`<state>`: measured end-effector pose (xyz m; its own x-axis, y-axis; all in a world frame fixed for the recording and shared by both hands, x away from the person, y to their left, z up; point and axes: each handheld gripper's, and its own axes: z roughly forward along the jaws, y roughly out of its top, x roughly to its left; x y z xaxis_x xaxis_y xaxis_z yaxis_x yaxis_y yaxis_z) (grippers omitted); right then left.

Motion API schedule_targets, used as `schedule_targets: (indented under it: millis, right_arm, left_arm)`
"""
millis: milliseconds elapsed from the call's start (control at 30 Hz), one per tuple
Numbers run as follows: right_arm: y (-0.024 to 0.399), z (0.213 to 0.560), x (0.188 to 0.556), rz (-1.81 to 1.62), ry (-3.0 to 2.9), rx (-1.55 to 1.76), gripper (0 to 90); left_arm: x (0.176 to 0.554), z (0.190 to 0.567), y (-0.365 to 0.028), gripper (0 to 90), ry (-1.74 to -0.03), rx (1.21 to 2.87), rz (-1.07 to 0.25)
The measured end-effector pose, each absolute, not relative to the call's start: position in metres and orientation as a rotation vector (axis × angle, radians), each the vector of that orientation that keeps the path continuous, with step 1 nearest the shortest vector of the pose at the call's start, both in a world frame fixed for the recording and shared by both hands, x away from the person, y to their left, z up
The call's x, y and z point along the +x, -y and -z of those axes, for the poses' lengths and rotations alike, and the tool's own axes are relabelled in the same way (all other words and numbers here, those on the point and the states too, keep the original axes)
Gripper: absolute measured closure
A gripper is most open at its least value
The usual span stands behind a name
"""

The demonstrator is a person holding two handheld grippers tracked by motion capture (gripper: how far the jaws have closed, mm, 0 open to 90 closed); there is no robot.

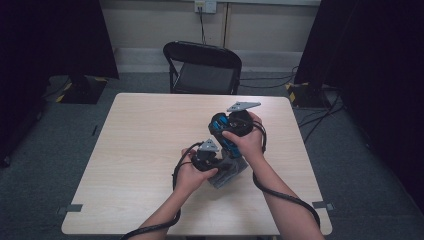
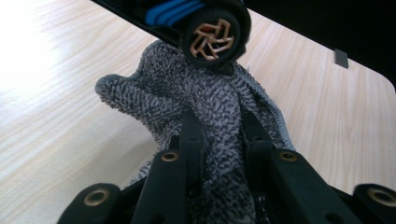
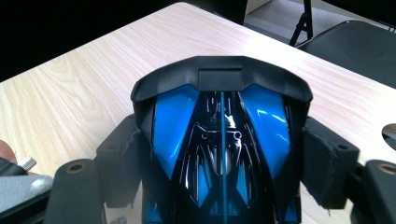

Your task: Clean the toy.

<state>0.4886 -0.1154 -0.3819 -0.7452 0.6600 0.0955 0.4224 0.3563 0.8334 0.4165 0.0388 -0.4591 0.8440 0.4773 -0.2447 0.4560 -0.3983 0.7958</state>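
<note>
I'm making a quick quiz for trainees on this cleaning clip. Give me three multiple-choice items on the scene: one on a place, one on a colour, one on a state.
1. Where does the grey cloth sit?
A. draped on the chair
B. between the left gripper jaws, under the toy car's wheel
C. on the floor

2. What colour are the toy car panels besides black?
A. blue
B. red
C. yellow

3. How does the right gripper stand?
A. open above the table
B. shut on nothing
C. shut on the toy car

Answers:
1 B: the left gripper view shows the cloth pinched between the jaws, just below the wheel.
2 A: the right gripper view shows glossy blue panels.
3 C: both pads press the car's sides.
</note>
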Motion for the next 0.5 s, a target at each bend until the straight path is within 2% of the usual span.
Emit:
schedule_targets:
  millis: [500]
  right_arm:
    - [0.131,0.379,0.492,-1.337,-2.328,1.009,25.7]
  left_arm:
    - [0.410,0.459,-0.025,75.1,-0.607,2.102,0.001]
